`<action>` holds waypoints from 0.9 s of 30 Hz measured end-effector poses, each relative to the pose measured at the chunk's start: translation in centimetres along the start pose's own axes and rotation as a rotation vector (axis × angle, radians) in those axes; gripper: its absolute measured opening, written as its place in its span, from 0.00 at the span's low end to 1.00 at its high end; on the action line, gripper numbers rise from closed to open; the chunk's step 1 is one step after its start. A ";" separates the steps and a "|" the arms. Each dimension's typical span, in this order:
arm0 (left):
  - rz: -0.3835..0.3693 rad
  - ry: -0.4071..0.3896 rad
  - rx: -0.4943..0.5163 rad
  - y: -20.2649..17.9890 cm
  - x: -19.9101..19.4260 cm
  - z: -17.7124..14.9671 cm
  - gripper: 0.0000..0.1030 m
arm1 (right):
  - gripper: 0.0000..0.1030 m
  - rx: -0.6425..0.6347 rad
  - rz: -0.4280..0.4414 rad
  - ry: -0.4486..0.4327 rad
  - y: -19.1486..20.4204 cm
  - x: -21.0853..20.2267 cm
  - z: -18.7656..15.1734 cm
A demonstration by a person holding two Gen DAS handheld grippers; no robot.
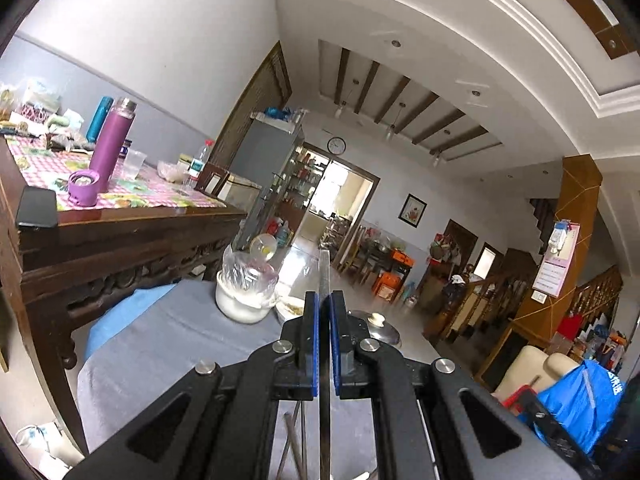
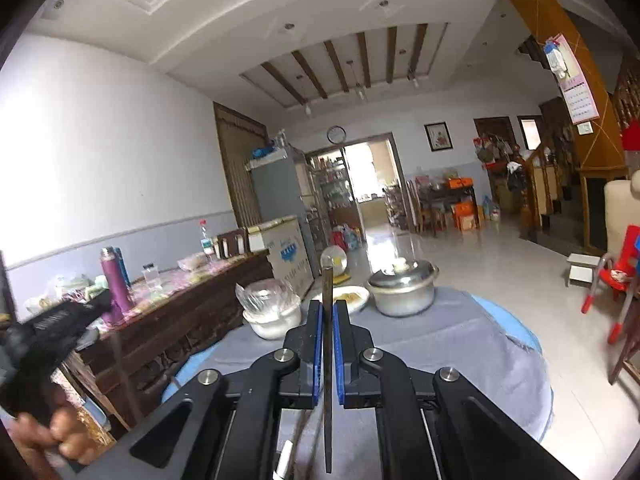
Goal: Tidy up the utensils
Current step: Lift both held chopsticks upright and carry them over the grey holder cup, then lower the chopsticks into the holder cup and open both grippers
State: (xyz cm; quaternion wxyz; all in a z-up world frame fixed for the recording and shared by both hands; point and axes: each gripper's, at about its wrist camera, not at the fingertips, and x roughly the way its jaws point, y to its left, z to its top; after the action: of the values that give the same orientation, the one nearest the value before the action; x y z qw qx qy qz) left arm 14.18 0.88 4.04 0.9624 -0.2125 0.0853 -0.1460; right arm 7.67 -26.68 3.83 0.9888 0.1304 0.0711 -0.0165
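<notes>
Both grippers hang above the grey tabletop (image 2: pixel 460 320), open floor beyond its edge. The left gripper (image 1: pixel 324 308) has its jaws clamped on a flat metal utensil (image 1: pixel 324 276); the right gripper (image 2: pixel 327 316) has its jaws clamped on a dark thin utensil (image 2: pixel 327 284).

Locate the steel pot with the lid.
In the right wrist view, the lidded steel pot stands on the grey-covered round table, right of the plate of food, beyond the right tongs.

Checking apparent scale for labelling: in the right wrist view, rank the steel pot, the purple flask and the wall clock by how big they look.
1. steel pot, nearest, so it looks biggest
2. purple flask
3. wall clock, far away, so it looks smallest
</notes>
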 end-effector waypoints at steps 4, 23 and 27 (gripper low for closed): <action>0.019 -0.025 0.011 -1.0 1.4 0.0 0.05 | 0.06 -0.010 0.028 -0.027 0.9 -1.0 1.2; 0.111 -0.057 0.140 -1.9 3.0 -6.4 0.05 | 0.06 -0.043 0.117 0.083 3.1 -0.3 -2.0; 0.112 -0.047 0.157 -2.0 2.4 -7.1 0.05 | 0.06 -0.049 0.132 0.108 3.4 -0.2 -2.7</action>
State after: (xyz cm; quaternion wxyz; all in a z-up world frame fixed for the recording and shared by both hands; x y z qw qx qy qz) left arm 14.34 -4.36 -1.65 0.9845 -0.1344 0.0629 -0.0933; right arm 7.28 -22.66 2.19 0.9854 0.1111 0.1158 0.0575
